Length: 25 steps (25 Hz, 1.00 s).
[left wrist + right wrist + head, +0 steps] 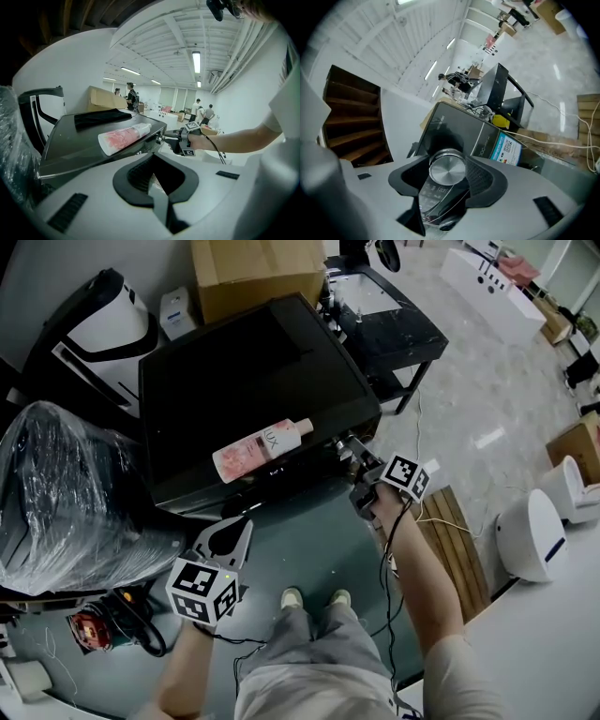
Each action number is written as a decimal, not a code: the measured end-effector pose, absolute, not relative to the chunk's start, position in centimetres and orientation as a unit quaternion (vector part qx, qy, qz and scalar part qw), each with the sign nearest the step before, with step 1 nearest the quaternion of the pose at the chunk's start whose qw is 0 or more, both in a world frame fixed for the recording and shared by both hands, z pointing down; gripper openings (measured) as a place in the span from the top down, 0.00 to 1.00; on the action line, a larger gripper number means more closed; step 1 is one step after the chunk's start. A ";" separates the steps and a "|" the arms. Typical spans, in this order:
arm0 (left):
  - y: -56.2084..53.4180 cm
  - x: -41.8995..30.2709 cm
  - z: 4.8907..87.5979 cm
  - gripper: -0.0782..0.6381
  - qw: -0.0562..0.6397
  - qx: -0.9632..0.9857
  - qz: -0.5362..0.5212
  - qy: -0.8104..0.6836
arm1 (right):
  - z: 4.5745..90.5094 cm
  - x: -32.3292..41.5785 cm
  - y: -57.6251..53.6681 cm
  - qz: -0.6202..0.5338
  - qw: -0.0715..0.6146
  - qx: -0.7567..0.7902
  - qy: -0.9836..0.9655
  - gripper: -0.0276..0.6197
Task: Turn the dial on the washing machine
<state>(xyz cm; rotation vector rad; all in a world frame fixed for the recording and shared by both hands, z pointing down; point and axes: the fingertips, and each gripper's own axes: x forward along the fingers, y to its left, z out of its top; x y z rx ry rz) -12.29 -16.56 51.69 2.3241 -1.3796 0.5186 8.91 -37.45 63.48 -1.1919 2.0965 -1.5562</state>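
Observation:
The black washing machine [234,390] stands in front of me with a pink bottle [261,449] lying on its lid. Its silver dial [447,168] sits on the front panel at the right corner. My right gripper [349,448] is up against that corner. In the right gripper view the dial lies between the two dark pads [480,176] of my right gripper [447,177], and the jaws stand wide around it. My left gripper [239,531] hangs low in front of the machine, away from it, with its jaws together on nothing. From the left gripper view [157,187] the bottle [123,137] and dial [159,139] show ahead.
A cardboard box [258,273] stands behind the machine. A plastic-wrapped bundle [66,493] is at the left and a black table [394,324] at the right rear. A wooden pallet [455,540], loose cables and white appliances [530,535] lie to the right. A black cloth [101,118] rests on the lid.

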 end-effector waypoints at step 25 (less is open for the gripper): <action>-15.6 -13.7 32.1 0.87 0.058 0.854 0.126 -0.501 | 33.8 9.0 -23.6 -0.147 0.024 -0.457 0.877 0.77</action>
